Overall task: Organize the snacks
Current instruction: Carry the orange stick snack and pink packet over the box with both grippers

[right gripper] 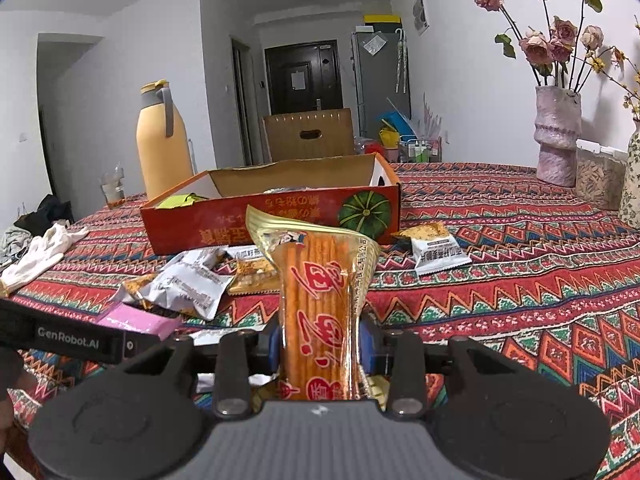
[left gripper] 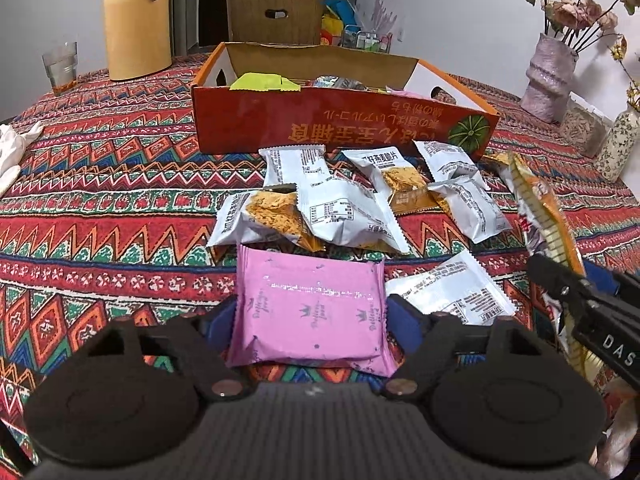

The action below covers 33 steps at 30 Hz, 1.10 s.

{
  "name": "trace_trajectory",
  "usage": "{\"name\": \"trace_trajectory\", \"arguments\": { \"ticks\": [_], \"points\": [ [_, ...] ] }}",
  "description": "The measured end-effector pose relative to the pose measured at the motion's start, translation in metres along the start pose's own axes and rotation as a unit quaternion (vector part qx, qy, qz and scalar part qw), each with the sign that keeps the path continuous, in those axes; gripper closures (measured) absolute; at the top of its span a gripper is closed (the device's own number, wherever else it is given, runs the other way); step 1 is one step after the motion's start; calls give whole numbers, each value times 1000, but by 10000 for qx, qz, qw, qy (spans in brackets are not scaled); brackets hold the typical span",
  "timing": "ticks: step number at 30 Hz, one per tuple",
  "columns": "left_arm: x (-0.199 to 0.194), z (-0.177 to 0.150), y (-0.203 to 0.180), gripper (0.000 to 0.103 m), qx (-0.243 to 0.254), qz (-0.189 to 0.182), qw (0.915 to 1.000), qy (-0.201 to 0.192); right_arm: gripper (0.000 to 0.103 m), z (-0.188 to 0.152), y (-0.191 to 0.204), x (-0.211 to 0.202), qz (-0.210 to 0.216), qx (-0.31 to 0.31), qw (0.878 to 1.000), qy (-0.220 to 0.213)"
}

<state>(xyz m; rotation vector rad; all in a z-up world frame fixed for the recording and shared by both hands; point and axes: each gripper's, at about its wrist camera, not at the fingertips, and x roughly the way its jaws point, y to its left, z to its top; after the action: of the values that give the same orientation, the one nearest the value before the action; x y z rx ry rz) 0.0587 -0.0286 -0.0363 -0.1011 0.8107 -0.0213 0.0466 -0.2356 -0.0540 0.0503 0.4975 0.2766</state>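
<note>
Pink packet (left gripper: 310, 316) between left tongs (left gripper: 312, 320), box (left gripper: 344, 120) beyond

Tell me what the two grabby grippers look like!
Both are black plastic with blue pads on the fingers and two big round black discs near the camera. The left gripper has white letters saying "GenRobot.AI" on its side. The right gripper shows white letters "DAS" on its side.

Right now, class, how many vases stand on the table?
2: a purple vase holding roses at far right, and a floral vase beside it, nearer the edge. None seem hidden.
</note>
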Motion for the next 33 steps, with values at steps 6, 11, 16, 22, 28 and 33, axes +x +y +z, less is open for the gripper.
{"name": "trace_trajectory", "arguments": {
  "ticks": [6,11,16,22,28,33],
  "points": [
    [-5,-2,5,31,-106,-45,9999,-52,67,-1,3,-4,-7,-33,10000,-1],
    [-14,-2,4,31,-64,-80,9997,-202,67,-1,4,-6,-24,-49,10000,-14],
    [-25,1,4,31,-21,-119,9992,-383,67,1,5,-6,-47,-82,9999,-39],
    [-40,17,9,31,-183,-163,9972,-707,67,11,5,-6,-126,-154,9997,-166],
    [-46,43,14,31,-349,-197,9942,-996,66,27,5,-1,-168,-255,9989,-348],
    [-44,67,16,31,-429,-182,9922,-1155,66,43,7,10,-197,-395,9979,-474]
  ]
}}
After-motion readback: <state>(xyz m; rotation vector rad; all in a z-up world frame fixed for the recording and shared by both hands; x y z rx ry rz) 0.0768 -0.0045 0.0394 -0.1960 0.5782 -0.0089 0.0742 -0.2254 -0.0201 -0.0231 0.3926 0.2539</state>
